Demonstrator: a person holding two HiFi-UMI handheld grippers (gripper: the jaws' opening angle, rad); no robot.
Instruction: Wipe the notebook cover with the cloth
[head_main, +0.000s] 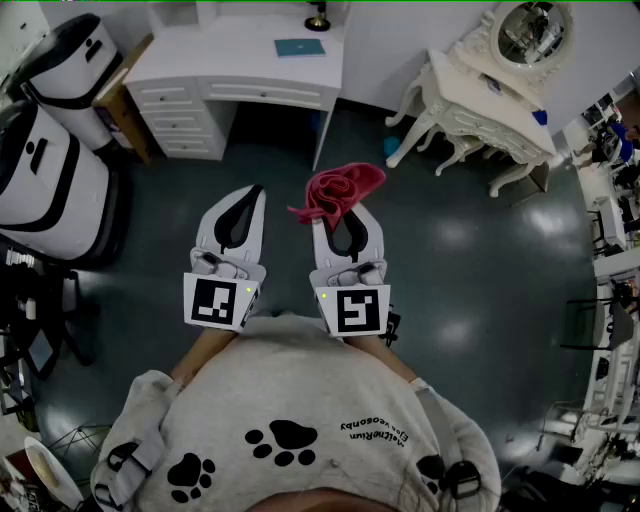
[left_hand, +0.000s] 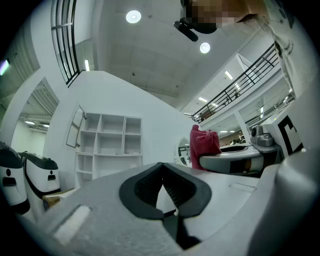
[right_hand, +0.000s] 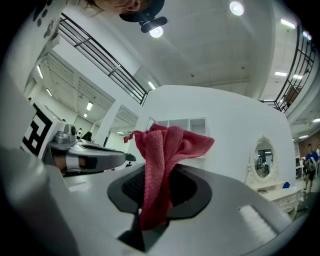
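Note:
A teal notebook (head_main: 300, 47) lies flat on the white desk (head_main: 222, 50) at the far side of the room, well away from both grippers. My right gripper (head_main: 346, 206) is shut on a red cloth (head_main: 338, 190), which bunches up above the jaw tips and hangs down between them in the right gripper view (right_hand: 161, 155). My left gripper (head_main: 251, 192) is held beside it, shut with nothing between its jaws (left_hand: 161, 167). Both are held at chest height over the dark floor. The cloth (left_hand: 203, 143) also shows in the left gripper view.
A white ornate dressing table (head_main: 478, 112) with a round mirror (head_main: 532, 32) stands at the right. Black-and-white machines (head_main: 48, 172) stand at the left. The desk has drawers (head_main: 178, 112) on its left side. Racks and clutter line the right edge.

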